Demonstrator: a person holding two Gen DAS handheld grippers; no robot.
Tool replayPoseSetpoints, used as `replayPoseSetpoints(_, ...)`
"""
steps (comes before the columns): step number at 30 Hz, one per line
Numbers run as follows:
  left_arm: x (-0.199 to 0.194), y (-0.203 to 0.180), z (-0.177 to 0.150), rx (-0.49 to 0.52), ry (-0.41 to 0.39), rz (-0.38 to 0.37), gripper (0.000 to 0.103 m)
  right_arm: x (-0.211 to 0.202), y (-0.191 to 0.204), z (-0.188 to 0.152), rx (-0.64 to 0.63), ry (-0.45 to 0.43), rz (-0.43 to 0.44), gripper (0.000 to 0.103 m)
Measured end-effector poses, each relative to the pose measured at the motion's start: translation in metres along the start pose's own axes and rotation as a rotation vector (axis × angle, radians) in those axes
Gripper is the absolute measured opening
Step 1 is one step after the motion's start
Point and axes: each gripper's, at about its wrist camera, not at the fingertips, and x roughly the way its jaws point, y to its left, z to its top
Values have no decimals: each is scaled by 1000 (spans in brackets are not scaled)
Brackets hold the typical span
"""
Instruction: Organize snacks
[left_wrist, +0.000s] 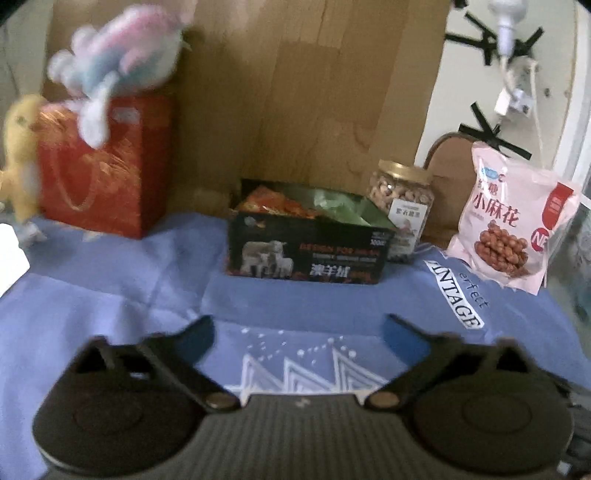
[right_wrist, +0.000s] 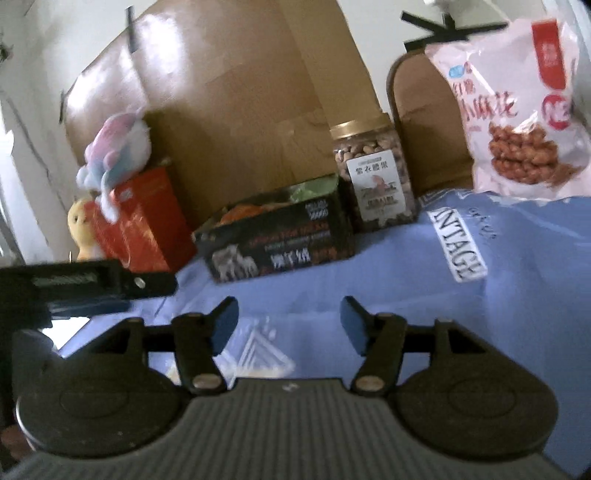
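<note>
I am holding my left gripper (left_wrist: 299, 334) over the blue cloth (left_wrist: 110, 288), its jaws spread wide with nothing between them. My right gripper (right_wrist: 289, 321) is also hanging released and empty above the same cloth. In the left view, the black box (left_wrist: 306, 251) is sitting at twelve o'clock from my fingers, lidless, with orange and green snack packets (left_wrist: 295, 201) showing inside and white sheep printed on its front. At one o'clock, just beside the box, a clear nut jar (left_wrist: 402, 210) with a gold lid is standing upright. At two o'clock the pink snack bag (left_wrist: 513, 218) is leaning against a brown backing, printed with twisted fried dough. At ten o'clock a red gift bag (left_wrist: 103, 170) is standing with a pastel plush toy (left_wrist: 122, 51) on top and a yellow plush (left_wrist: 20, 147) beside it. Cardboard (left_wrist: 314, 81) is rising behind everything.
</note>
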Motion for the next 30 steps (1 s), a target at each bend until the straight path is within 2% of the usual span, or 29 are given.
replayPoseSetpoints(4, -39, -4, -15, 23, -30, 46, 103, -27, 10, -13, -19, 5, -2, 73)
replayPoseSetpoints(8, -67, -7, -29, 34, -41, 84, 103, -50, 18, -26, 0, 10, 14, 77)
replayPoseSetpoints(13, -91, -13, -48, 56, -41, 114, 103, -71, 23, -33, 31, 12, 30, 78)
replayPoseSetpoints(17, -101, -11, -58, 37, -34, 100, 103, -87, 27, -37, 35, 0, 31, 79)
replayPoseSetpoints(24, -92, -5, -57, 15, -68, 80, 103, -88, 27, -39, 26, -21, 11, 80)
replayPoseSetpoints(30, -47, -8, -58, 56, -19, 142, 103, -60, 21, -35, -5, -14, -26, 80)
